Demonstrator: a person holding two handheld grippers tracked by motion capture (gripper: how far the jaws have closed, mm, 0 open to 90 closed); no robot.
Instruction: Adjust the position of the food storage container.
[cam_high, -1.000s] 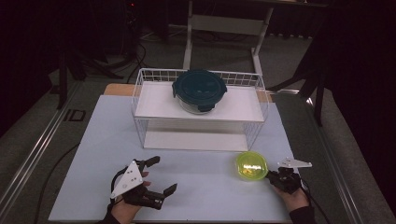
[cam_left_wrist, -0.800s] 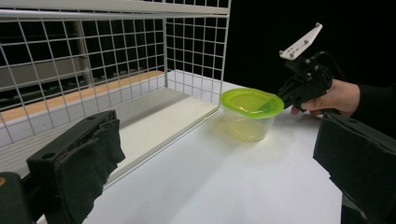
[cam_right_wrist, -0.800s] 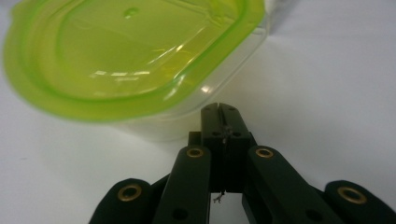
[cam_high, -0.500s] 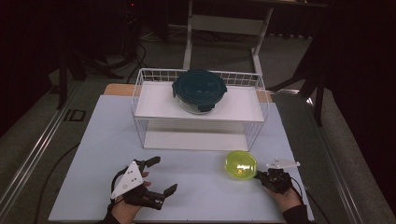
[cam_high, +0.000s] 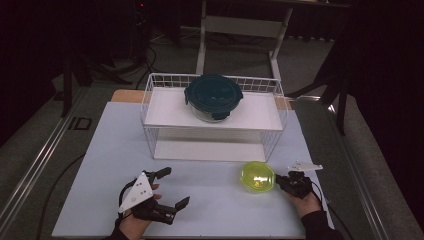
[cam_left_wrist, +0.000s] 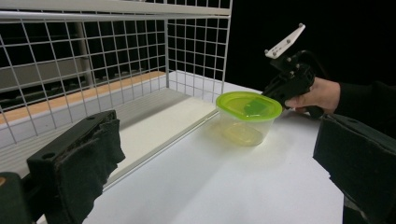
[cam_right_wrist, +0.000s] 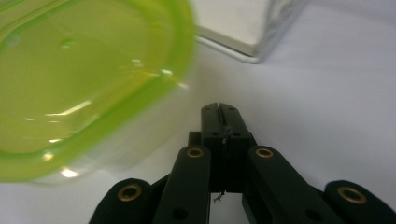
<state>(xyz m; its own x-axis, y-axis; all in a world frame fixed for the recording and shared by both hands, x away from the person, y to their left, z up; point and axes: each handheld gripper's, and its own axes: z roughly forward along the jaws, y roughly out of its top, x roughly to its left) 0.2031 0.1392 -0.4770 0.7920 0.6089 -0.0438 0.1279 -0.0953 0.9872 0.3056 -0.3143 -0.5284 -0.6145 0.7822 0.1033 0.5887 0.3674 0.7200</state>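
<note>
High view: your right gripper (cam_high: 284, 180), jaws clenched empty, nudges the green-lidded container (cam_high: 258, 176) along the table (cam_high: 100, 150) before the wire rack (cam_high: 150, 132). Left gripper (cam_high: 172, 189) gapes, idle. Next, judge: push gently onward.

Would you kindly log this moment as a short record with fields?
Right tool: shut, nothing between its jaws, tips beside the green-lidded container
Left tool: open, empty, low over the table
Green-lidded container: upright on the table, in front of the wire rack
Rack top shelf: round container with dark teal lid
</note>
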